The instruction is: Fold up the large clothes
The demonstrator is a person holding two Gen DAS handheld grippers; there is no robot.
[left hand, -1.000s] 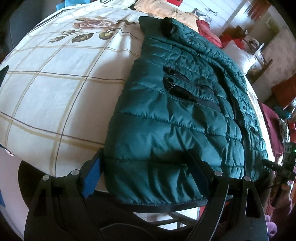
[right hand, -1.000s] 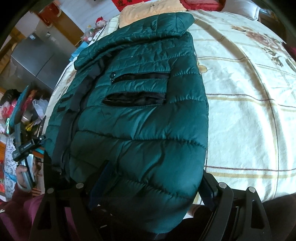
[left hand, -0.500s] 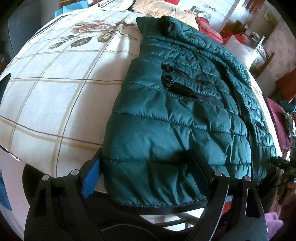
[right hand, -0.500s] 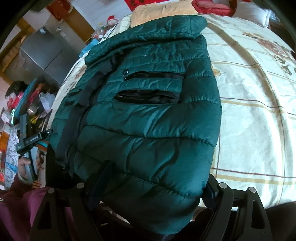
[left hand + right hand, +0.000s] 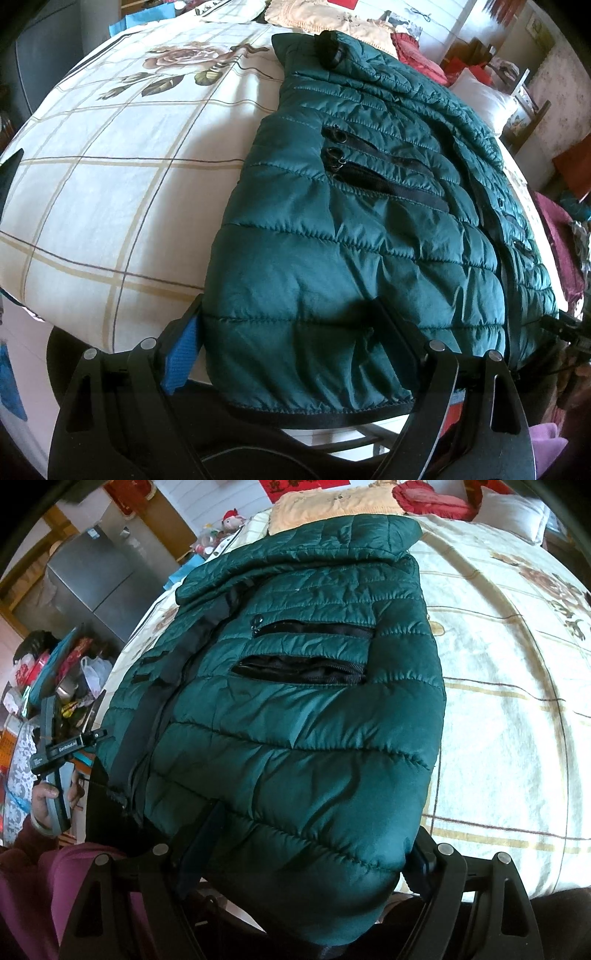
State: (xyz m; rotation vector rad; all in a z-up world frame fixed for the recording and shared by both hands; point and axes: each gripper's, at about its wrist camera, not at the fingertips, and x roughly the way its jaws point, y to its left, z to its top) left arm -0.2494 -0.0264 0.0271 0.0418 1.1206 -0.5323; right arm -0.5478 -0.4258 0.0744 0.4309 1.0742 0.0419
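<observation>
One dark green quilted puffer jacket [image 5: 369, 229] lies along the bed's near edge on a cream checked bedsheet [image 5: 110, 177] printed with roses. Two zipped pockets [image 5: 303, 650] show on its upper side. The left gripper [image 5: 291, 325] has its jaws spread wide around the jacket's hem corner; the right gripper [image 5: 306, 830] likewise straddles the opposite hem corner, unclosed. Far off sit a peach pillow [image 5: 332, 506], a red cushion [image 5: 432, 498] and a grey refrigerator [image 5: 88, 579].

Quilted green jacket [image 5: 351, 266] of slightly glossy, puffy synthetic cloth, matt cotton-like bedsheet [image 5: 122, 177], matt black plastic fingers [image 5: 402, 332].
</observation>
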